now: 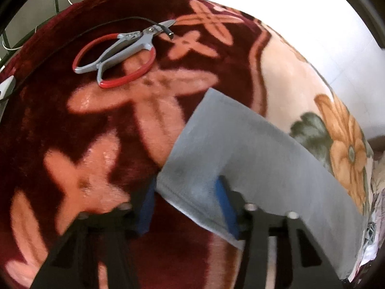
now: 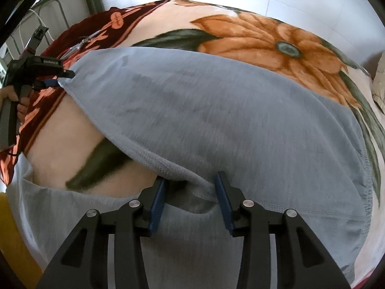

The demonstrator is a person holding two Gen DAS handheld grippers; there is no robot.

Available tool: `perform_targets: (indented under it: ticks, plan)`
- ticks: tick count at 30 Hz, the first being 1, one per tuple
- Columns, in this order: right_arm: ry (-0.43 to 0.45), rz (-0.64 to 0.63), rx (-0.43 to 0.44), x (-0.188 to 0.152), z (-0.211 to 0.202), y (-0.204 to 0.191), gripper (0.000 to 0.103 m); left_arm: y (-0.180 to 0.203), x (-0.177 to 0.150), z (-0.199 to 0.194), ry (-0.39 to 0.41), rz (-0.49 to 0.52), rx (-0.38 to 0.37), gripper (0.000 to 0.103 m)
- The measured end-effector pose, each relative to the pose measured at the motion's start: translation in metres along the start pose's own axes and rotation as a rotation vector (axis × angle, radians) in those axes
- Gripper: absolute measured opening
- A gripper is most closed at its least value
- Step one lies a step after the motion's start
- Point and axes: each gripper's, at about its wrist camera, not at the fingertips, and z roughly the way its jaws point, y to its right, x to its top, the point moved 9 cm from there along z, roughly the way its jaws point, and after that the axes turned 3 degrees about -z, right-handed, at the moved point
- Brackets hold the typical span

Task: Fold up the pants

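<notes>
While both grippers flank cloth, neither visibly clamps. Left gripper (image 1: 185,200): jaws wide, grey pants (image 2: 216,120) leg end between pads, apparently lifted off blanket (image 1: 84,144); contact unclear through blur. Right gripper (image 2: 190,202): jaws wide, straddling hemmed fold edge. Risk: loose hold lets leg slip and fold skew; plush blanket may drag fabric. Scissors (image 1: 118,55) and cable (image 1: 96,27) lie nearby, could snag. Bed, tiled floor beyond.

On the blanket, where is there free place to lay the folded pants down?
Bare blanket lies between the scissors and the left gripper. The orange flower beyond the pants is also uncovered. It is crowded around the scissors and black cable.
</notes>
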Motion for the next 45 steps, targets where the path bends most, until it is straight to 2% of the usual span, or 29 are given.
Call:
perform_targets:
  ticks: [2,4,7,10,12,19,22,27,33,37,39,43,45]
  plan:
    - [0.008,-0.002,-0.003,0.0,-0.001,0.0,0.04,0.004,0.0,0.0,0.0,0.003,-0.024,0.019]
    - [0.016,-0.004,-0.009,0.0,-0.003,0.0,0.034,0.003,0.001,-0.001,0.013,0.022,0.006,0.008]
    - [0.031,-0.004,-0.022,0.0,-0.007,0.001,0.02,0.001,0.0,-0.013,0.055,0.044,0.052,0.003]
    - [0.066,-0.023,-0.029,0.003,-0.015,-0.001,0.012,-0.001,-0.002,-0.026,0.088,0.052,0.048,0.003]
    - [0.08,-0.043,-0.034,0.003,-0.02,-0.003,0.012,-0.001,-0.004,-0.033,0.096,0.055,0.035,0.003]
    - [0.067,-0.061,0.051,-0.007,-0.029,-0.009,0.01,-0.012,-0.009,-0.054,0.112,0.084,0.027,0.003]
    - [0.04,-0.099,0.053,-0.014,-0.027,-0.014,0.01,-0.023,-0.015,-0.047,0.093,0.096,0.047,0.003]
    - [-0.001,-0.161,0.031,-0.025,-0.017,-0.016,0.01,-0.037,-0.034,-0.027,0.043,0.06,0.045,0.004]
    - [0.002,-0.128,0.035,-0.026,-0.017,-0.013,0.013,-0.035,-0.036,-0.031,0.07,0.159,0.106,0.013]
    - [0.016,-0.072,0.052,-0.025,-0.026,-0.012,0.021,-0.038,-0.04,-0.044,0.084,0.184,0.133,0.022]
    - [0.033,-0.04,0.064,-0.025,-0.035,-0.01,0.023,-0.036,-0.044,-0.052,0.083,0.194,0.115,0.029]
    - [0.051,-0.006,0.07,-0.03,-0.052,-0.008,0.035,-0.025,-0.06,-0.071,0.068,0.208,0.056,0.041]
    - [0.058,0.002,0.057,-0.036,-0.062,-0.006,0.036,-0.017,-0.072,-0.082,0.066,0.227,0.038,0.048]
